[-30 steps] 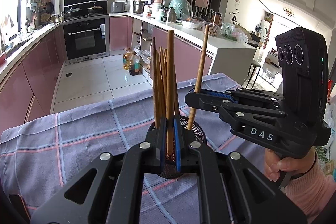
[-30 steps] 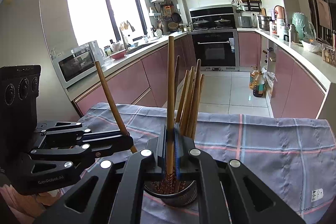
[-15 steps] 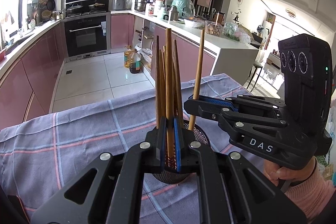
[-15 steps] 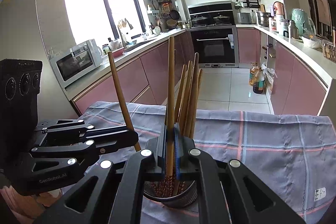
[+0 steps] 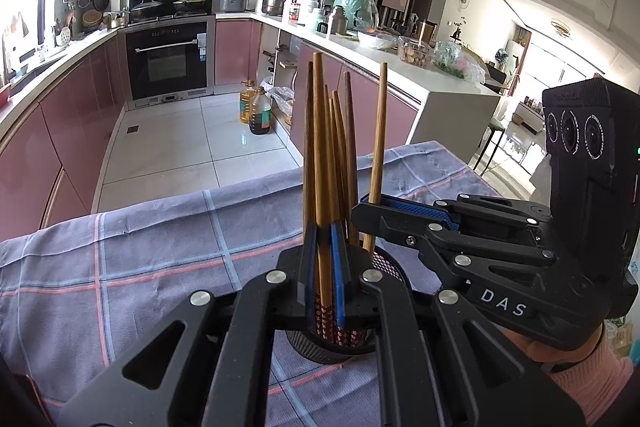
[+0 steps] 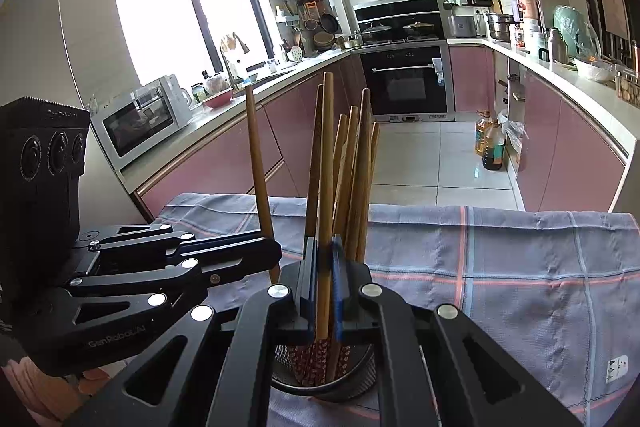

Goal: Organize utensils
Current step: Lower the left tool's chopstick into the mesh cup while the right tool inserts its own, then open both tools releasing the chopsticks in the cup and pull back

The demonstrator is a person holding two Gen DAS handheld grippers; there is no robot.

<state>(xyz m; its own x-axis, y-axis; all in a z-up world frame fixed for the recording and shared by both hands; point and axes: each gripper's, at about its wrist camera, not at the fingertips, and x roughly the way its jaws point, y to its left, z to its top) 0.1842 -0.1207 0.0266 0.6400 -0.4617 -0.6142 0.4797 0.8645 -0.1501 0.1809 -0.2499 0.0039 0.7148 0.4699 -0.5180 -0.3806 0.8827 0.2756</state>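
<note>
A black mesh utensil holder (image 5: 320,343) stands on the checked cloth and holds several wooden chopsticks (image 5: 340,155); it also shows in the right wrist view (image 6: 356,379). My left gripper (image 5: 323,259) is shut on one chopstick (image 5: 320,147), held upright with its patterned end inside the holder. My right gripper (image 6: 325,279) is shut on another chopstick (image 6: 326,163), upright with its lower end in the holder. In the left wrist view the right gripper (image 5: 372,205) holds its chopstick (image 5: 378,131) over the holder's right rim. The left gripper (image 6: 272,251) shows at left in the right wrist view.
The table is covered by a grey-blue cloth (image 5: 160,251) with pink and blue lines. Beyond its far edge lie the kitchen floor (image 5: 168,147), pink cabinets and an oven (image 5: 166,61). Oil bottles (image 5: 258,111) stand on the floor.
Both grippers have lowered their chopsticks deeper into the holder. The right gripper's chopstick has tilted more upright and moved closer to the bundle.
</note>
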